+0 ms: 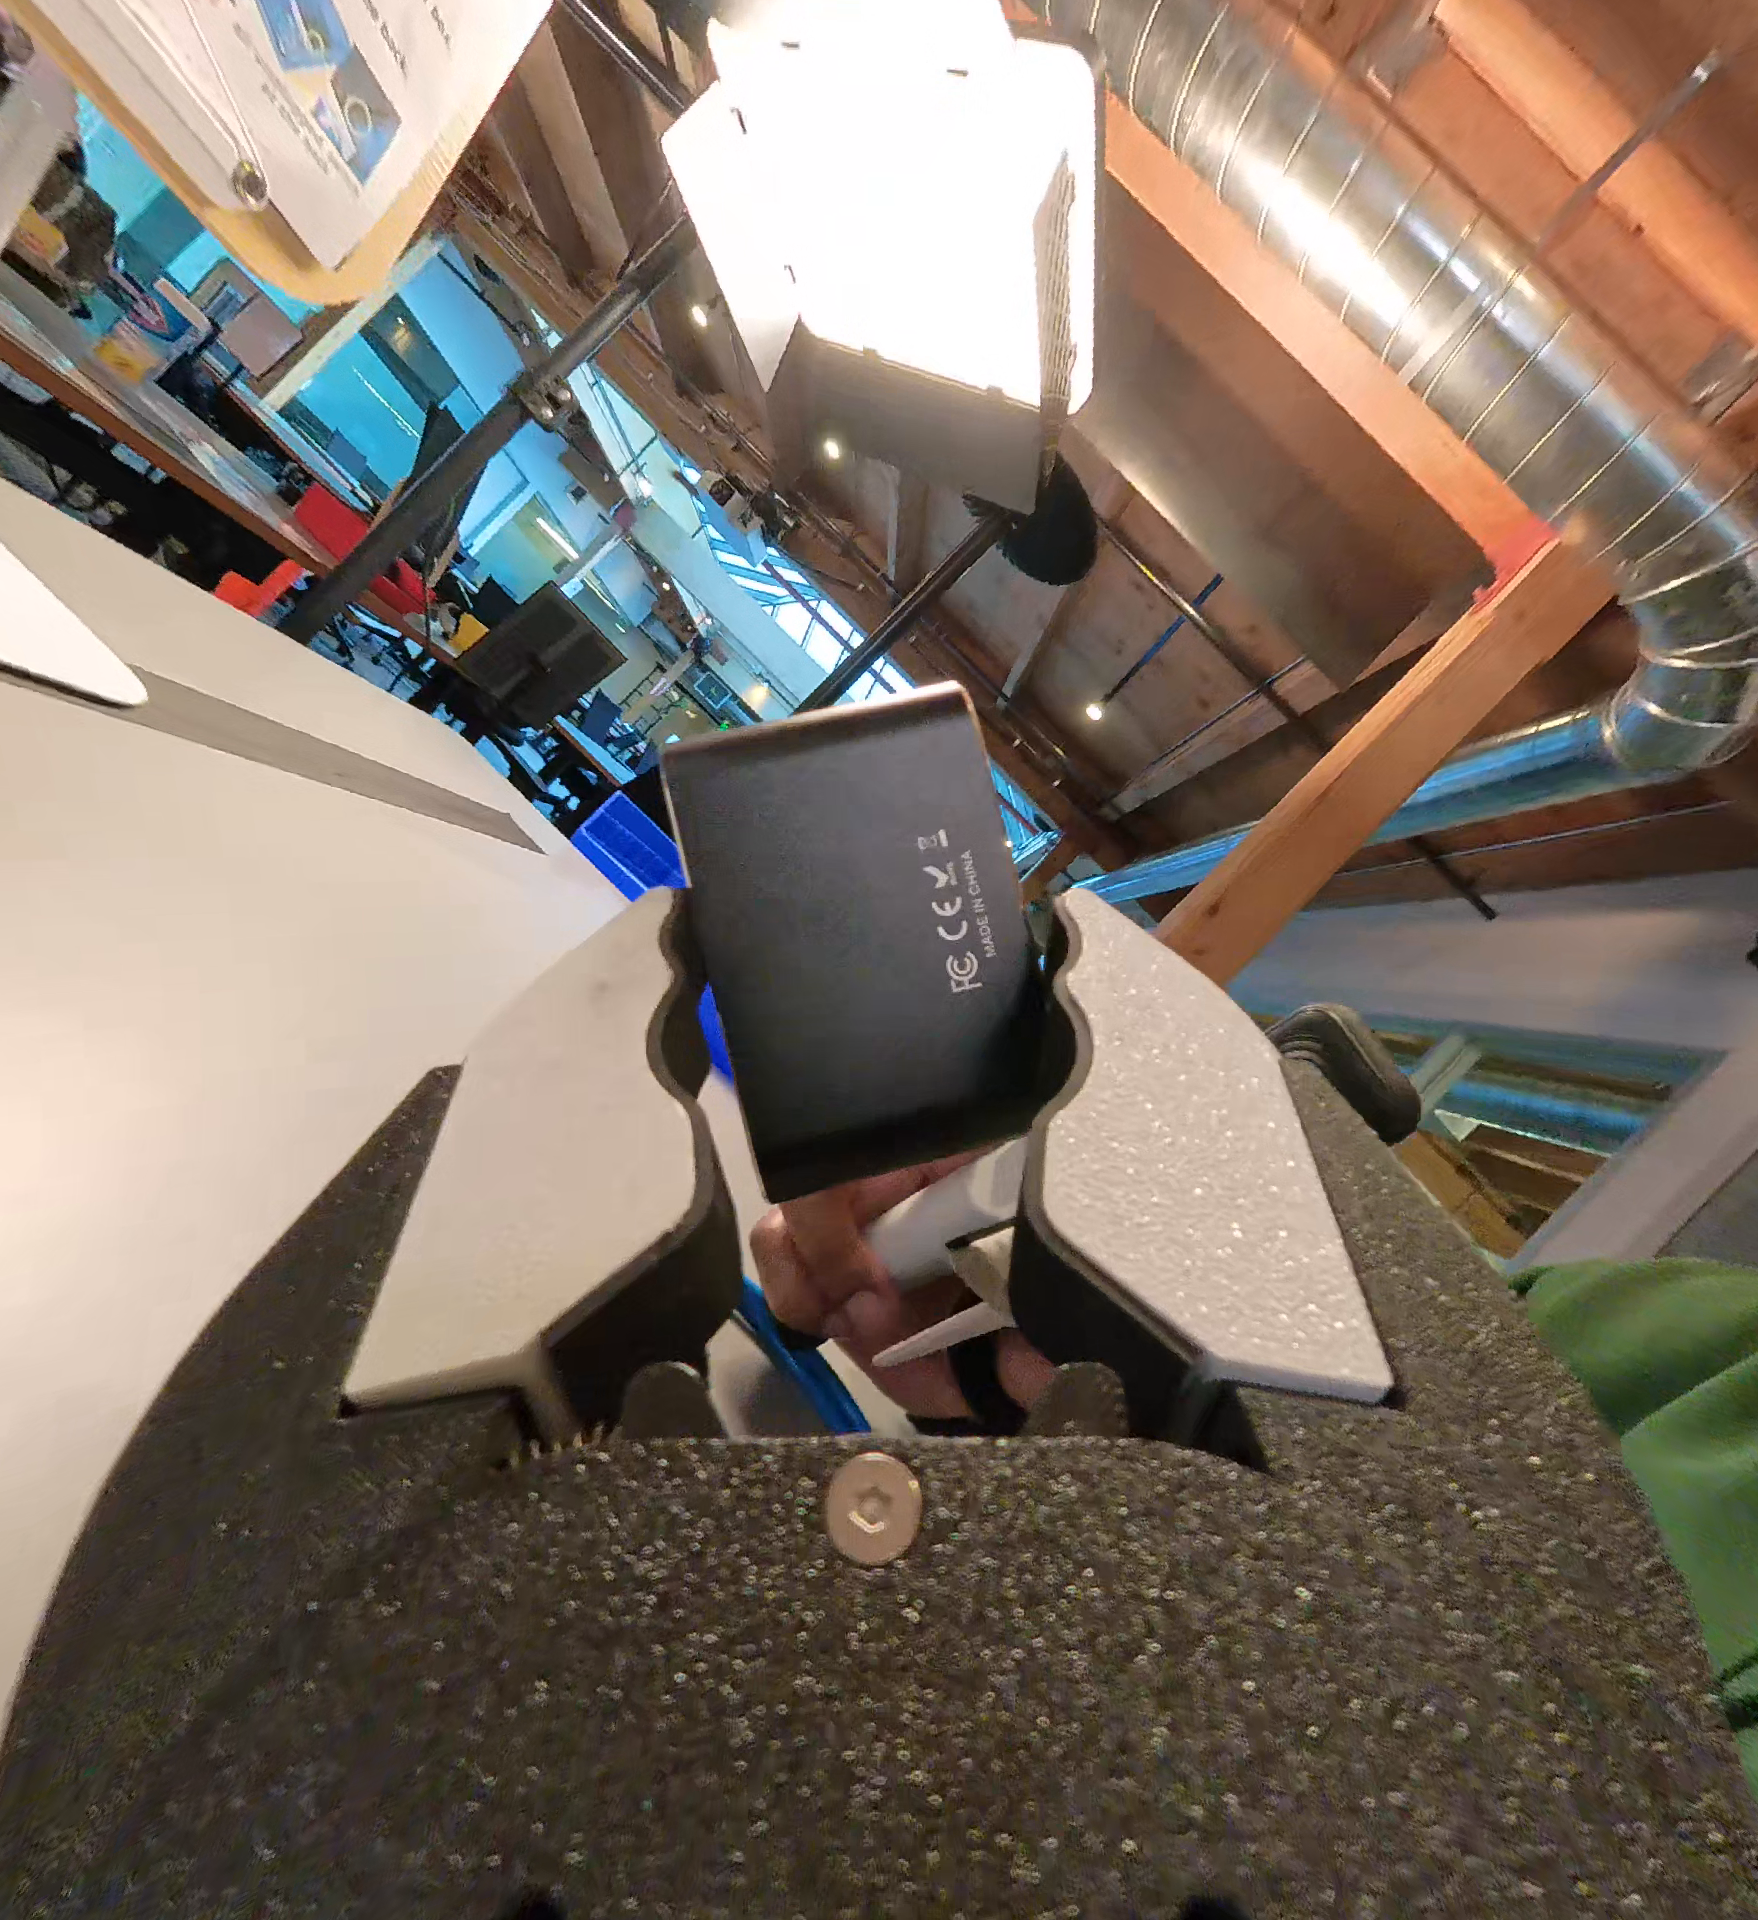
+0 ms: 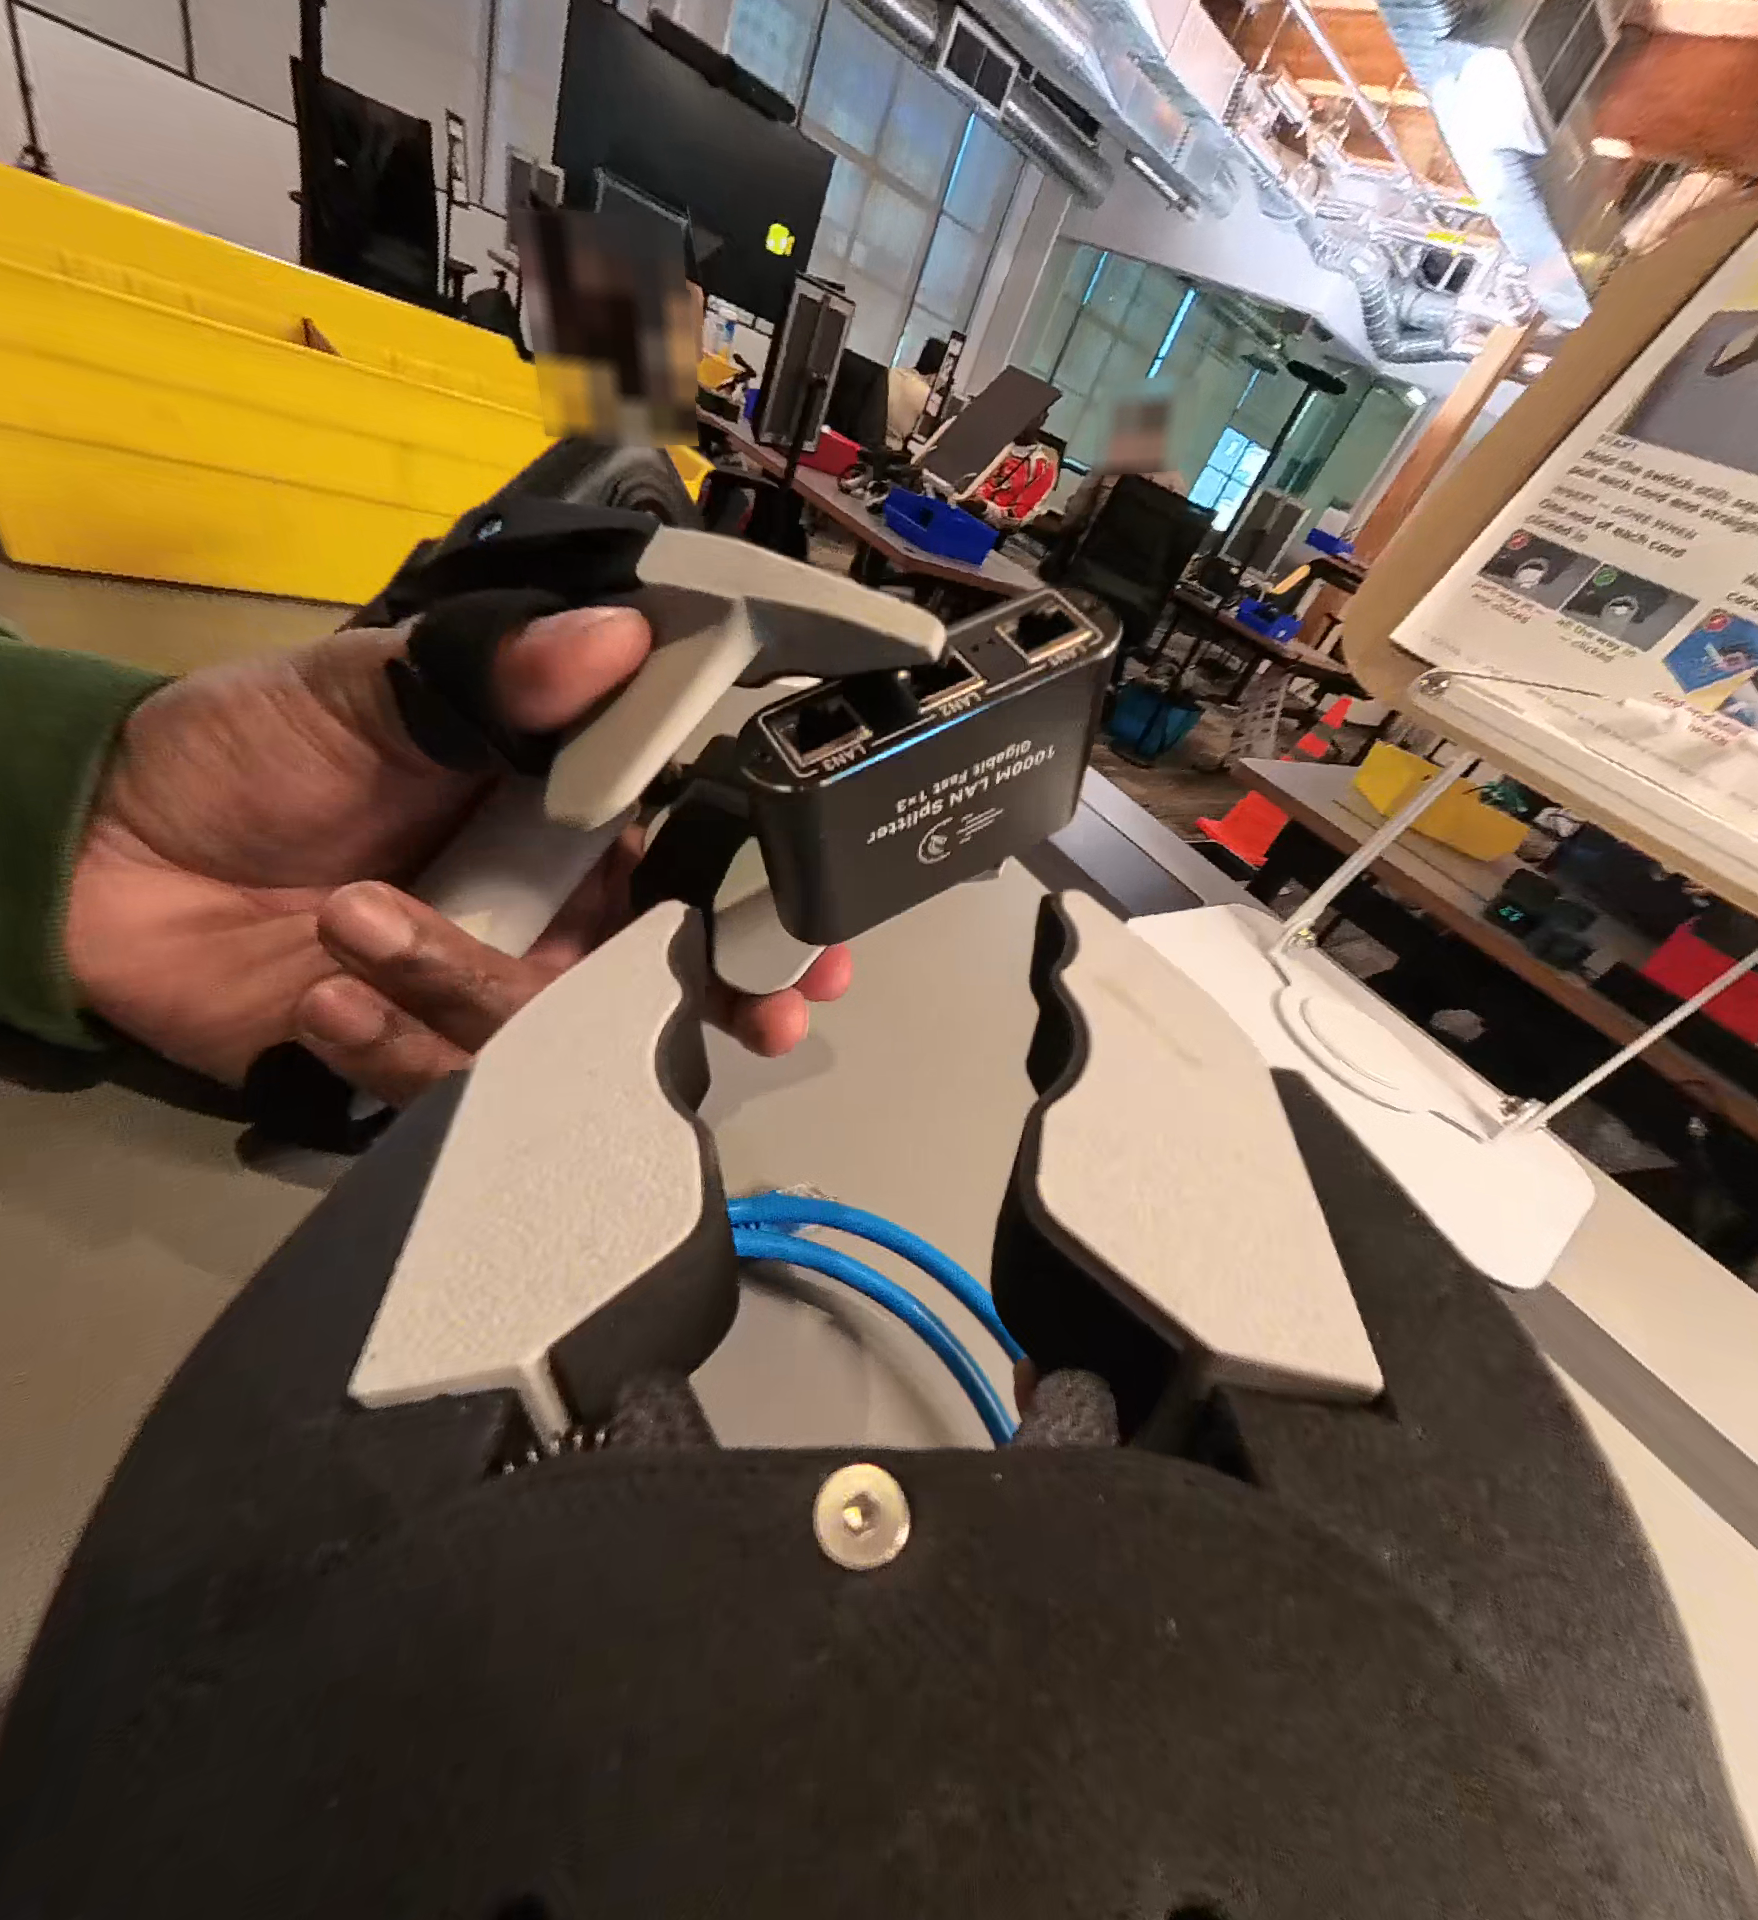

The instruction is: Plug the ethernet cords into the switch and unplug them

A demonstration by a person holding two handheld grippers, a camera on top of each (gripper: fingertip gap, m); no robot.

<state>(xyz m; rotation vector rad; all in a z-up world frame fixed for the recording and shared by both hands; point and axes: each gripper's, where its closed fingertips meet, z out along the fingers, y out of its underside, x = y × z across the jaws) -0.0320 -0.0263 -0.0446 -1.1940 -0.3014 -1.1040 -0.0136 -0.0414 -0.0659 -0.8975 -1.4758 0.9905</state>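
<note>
My left gripper [image 1: 859, 935] is shut on the black switch [image 1: 823, 883], clamping its two long sides and holding it up in the air. The right wrist view shows that same gripper [image 2: 854, 800] in a hand, with the switch [image 2: 916, 831] turned so its three ports [image 2: 942, 681] face up; all are empty. My right gripper [image 2: 867, 925] is open and empty, just below and in front of the switch. A blue ethernet cord [image 2: 854, 1247] lies looped on the grey table [image 2: 127, 1247] under my right fingers; it also shows in the left wrist view [image 1: 802, 1361].
An instruction board [image 2: 1633, 582] on a wire stand with a white base [image 2: 1374, 1039] stands at the right. Yellow bins [image 2: 179, 395] sit at the back left. A bright lamp [image 1: 885, 208] hangs overhead. A green sleeve [image 1: 1706, 1455] is close at the right. Left and right tips are no more than a few centimetres apart.
</note>
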